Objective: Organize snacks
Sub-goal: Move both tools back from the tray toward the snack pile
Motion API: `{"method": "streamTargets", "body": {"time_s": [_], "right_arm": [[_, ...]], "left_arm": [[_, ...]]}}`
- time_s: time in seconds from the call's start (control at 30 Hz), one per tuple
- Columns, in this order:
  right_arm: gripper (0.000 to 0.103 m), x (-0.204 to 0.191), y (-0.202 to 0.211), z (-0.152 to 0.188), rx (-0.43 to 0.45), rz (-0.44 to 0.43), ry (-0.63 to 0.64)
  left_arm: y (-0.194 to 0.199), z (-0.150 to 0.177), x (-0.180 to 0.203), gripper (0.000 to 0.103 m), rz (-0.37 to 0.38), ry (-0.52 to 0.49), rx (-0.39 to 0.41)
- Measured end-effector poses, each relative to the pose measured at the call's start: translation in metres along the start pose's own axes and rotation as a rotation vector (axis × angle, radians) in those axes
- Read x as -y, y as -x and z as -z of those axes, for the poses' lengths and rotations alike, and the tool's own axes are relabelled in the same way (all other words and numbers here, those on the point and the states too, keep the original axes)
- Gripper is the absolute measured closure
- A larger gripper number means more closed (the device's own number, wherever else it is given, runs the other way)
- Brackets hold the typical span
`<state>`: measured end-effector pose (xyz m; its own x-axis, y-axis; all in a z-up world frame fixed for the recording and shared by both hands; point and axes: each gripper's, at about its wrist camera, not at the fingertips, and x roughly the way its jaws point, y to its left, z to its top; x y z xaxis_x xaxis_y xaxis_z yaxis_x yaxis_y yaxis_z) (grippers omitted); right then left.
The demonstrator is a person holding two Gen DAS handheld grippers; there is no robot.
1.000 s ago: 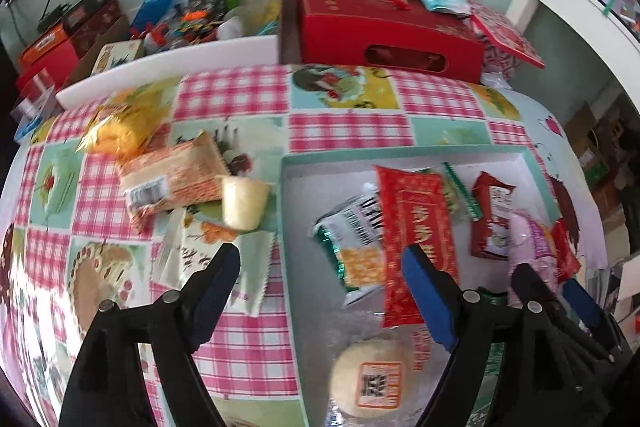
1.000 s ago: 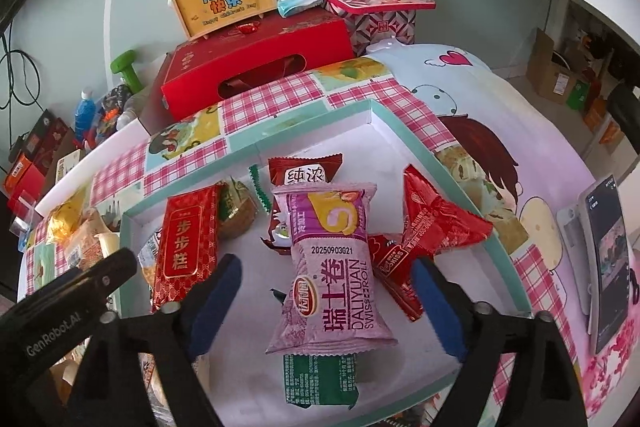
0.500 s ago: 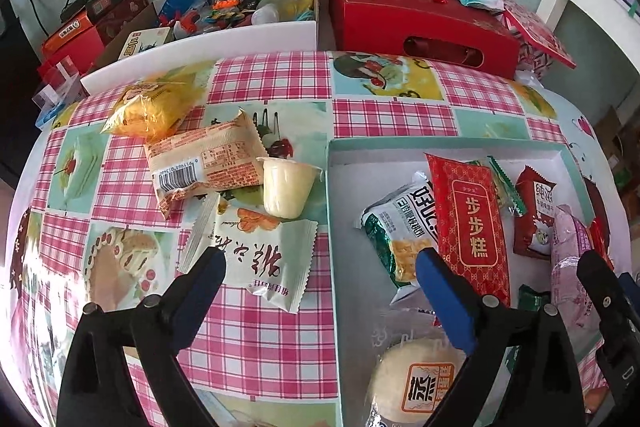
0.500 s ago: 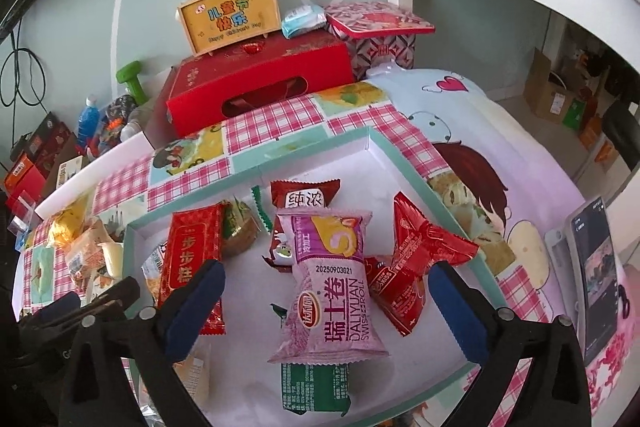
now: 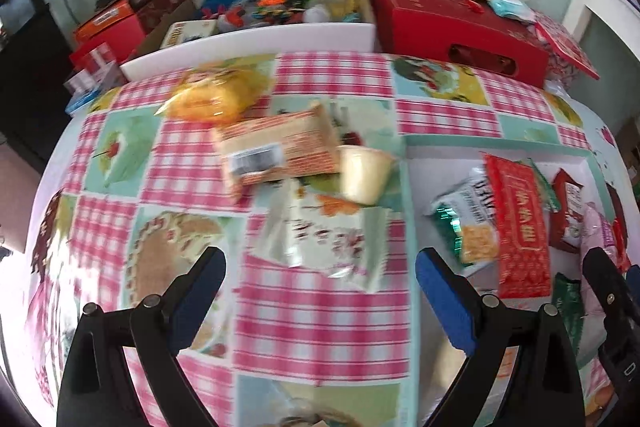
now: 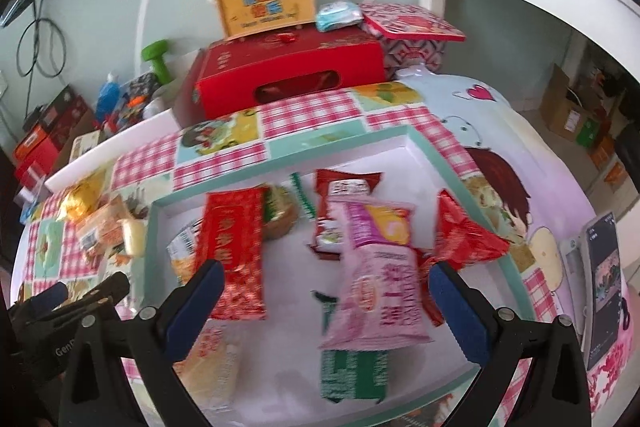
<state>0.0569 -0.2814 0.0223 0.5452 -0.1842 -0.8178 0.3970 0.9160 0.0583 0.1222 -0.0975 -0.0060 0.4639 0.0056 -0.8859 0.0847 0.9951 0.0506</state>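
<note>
Checked tablecloth (image 5: 320, 315), pink and white with cartoon panels, covers the table. Left gripper (image 5: 320, 291): both blue-padded fingers spread wide, nothing between them, hanging above the cloth just short of a pale green sachet (image 5: 336, 239). Beyond the sachet, loose on the cloth: one cream jelly cup (image 5: 364, 173) lying on its side, touching an orange-printed wrapped cake (image 5: 276, 155) with a barcode label; one yellow crinkled bag (image 5: 216, 95) farther back, near the table's far edge. Teal-rimmed white tray (image 6: 416, 143) sits to the right of these, its left wall just beside the jelly cup. Right gripper (image 6: 324, 299): released, fingers wide apart, holding nothing, poised over the tray. Tray contents, in the right wrist view: long red packet (image 6: 234, 251) with gold characters at the left; pink roll pack (image 6: 380, 267) in the middle, lying over a dark red sachet (image 6: 344, 195) and a green packet (image 6: 352, 375); crumpled red wrapper (image 6: 464, 239) against the right wall; a green-and-white bag (image 5: 468, 215) tucked under the long red packet's left edge. Behind the table: red gift box (image 6: 288, 75) with a yellow handled carton (image 6: 266, 3) on top. Both views are motion-blurred; fine print is unreadable.
</note>
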Motion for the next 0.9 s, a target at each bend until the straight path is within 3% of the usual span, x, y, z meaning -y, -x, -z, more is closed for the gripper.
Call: {"method": "streamTargets", "body": {"time_s": [0.57, 0.9], "right_arm": [[0.0, -0.071, 0.004, 0.016, -0.012, -0.037, 0.156], [0.0, -0.123, -0.002, 0.035, -0.074, -0.157, 0.208]], "left_arm": [[0.003, 0.029, -0.095, 0.007, -0.057, 0.152, -0.036], [0.002, 0.031, -0.125, 0.007, -0.056, 0.23, -0.049]]}}
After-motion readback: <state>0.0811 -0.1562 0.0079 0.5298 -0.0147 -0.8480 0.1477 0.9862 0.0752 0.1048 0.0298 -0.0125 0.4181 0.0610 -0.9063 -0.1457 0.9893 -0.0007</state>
